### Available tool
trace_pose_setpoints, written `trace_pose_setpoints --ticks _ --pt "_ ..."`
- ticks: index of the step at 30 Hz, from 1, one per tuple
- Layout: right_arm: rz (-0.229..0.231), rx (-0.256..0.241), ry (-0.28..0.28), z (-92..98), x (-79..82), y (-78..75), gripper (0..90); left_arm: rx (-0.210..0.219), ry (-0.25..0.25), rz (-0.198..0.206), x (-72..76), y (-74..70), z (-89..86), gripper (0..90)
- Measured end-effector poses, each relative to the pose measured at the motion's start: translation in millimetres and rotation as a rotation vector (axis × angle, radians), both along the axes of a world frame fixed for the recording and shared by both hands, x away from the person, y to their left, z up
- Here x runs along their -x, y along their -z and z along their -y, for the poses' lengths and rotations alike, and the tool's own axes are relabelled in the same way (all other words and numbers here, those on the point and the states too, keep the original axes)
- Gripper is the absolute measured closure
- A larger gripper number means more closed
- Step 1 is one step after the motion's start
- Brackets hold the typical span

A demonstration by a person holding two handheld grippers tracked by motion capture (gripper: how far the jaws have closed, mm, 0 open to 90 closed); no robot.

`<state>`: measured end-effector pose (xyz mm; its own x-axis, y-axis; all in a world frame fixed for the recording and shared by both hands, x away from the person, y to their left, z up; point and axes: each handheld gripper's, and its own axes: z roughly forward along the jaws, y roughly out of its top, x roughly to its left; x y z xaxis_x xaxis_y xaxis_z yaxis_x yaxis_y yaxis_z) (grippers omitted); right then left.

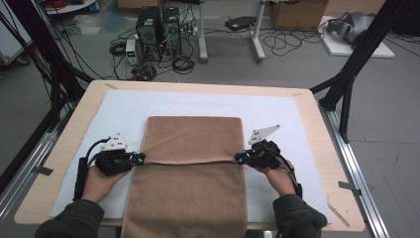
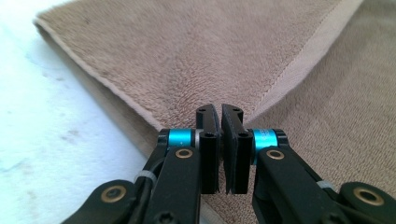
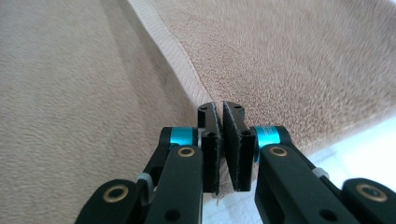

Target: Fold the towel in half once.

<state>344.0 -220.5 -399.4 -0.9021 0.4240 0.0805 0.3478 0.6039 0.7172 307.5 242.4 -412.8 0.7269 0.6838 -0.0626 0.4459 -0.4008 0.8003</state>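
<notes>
My left claw (image 1: 140, 158) and right claw (image 1: 239, 158) pinch the hemmed corners of the brown towel (image 1: 190, 148), folded mid-table with its near end overhanging; uneven pulling could, I judge, skew the fold or slip a corner.

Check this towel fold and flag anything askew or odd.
Nothing is damaged or spilled. The brown towel hangs off the near edge of the table, and its folded-over hem runs slightly slanted between the left gripper and right gripper.

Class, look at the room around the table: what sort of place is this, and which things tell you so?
Probably a lab or workshop: computer towers on the floor amid tangled cables, and black frame legs around the table.
</notes>
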Motion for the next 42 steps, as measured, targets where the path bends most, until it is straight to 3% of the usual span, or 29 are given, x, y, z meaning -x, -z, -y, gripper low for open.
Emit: trace_pose_setpoints --ticks 6,9,11,14,18,21,22,23,24,27,31,37,39,42 --pt "0.034 -0.020 -0.035 -3.4 14.5 -19.5 85.5 0.038 -0.012 0.024 12.6 -10.3 -10.5 85.4" --pt "0.047 -0.042 -0.056 -1.9 26.1 -24.4 85.5 0.034 0.008 0.041 29.0 -12.0 -11.3 85.4" --pt "0.040 -0.061 -0.078 -0.5 38.7 -25.6 85.6 0.042 0.014 0.052 40.5 -11.8 -11.5 85.4" --pt "0.039 -0.053 -0.109 1.1 60.8 -24.0 85.5 0.054 0.029 0.061 61.6 -11.6 -14.0 85.5" --pt "0.020 -0.072 -0.158 2.0 94.3 -20.4 85.6 0.037 0.057 0.068 95.4 -11.1 -17.8 85.4" --pt "0.003 -0.074 -0.225 0.1 115.7 -18.1 83.4 0.048 0.075 0.067 113.3 -10.7 -21.7 84.9" --pt "-0.006 -0.084 -0.239 0.2 119.7 -17.8 81.2 0.054 0.081 0.067 117.7 -11.4 -23.2 83.4" --pt "-0.017 -0.091 -0.242 1.2 122.4 -18.9 76.8 0.063 0.080 0.067 120.0 -12.3 -24.2 77.2" --pt "0.001 -0.097 -0.239 2.7 122.1 -20.0 71.0 0.066 0.077 0.065 120.6 -13.6 -25.3 68.7" --pt "0.005 -0.113 -0.200 8.0 109.0 -22.3 60.3 0.048 0.056 0.070 111.6 -15.3 -25.6 57.5" --pt "0.022 -0.062 -0.093 8.2 72.5 -16.6 53.3 0.051 0.015 0.063 82.2 -9.6 -22.8 51.8" --pt "0.036 -0.027 0.081 5.4 5.3 -8.9 45.8 0.055 -0.068 0.029 18.4 -2.3 -10.0 48.6" --pt "0.027 -0.021 0.130 3.6 -19.4 -5.0 44.0 0.008 -0.125 0.030 -4.8 -0.5 -5.4 48.7" --pt "0.012 0.007 0.183 0.5 -44.2 2.9 41.4 -0.005 -0.191 0.014 -39.1 6.0 -2.2 49.2"
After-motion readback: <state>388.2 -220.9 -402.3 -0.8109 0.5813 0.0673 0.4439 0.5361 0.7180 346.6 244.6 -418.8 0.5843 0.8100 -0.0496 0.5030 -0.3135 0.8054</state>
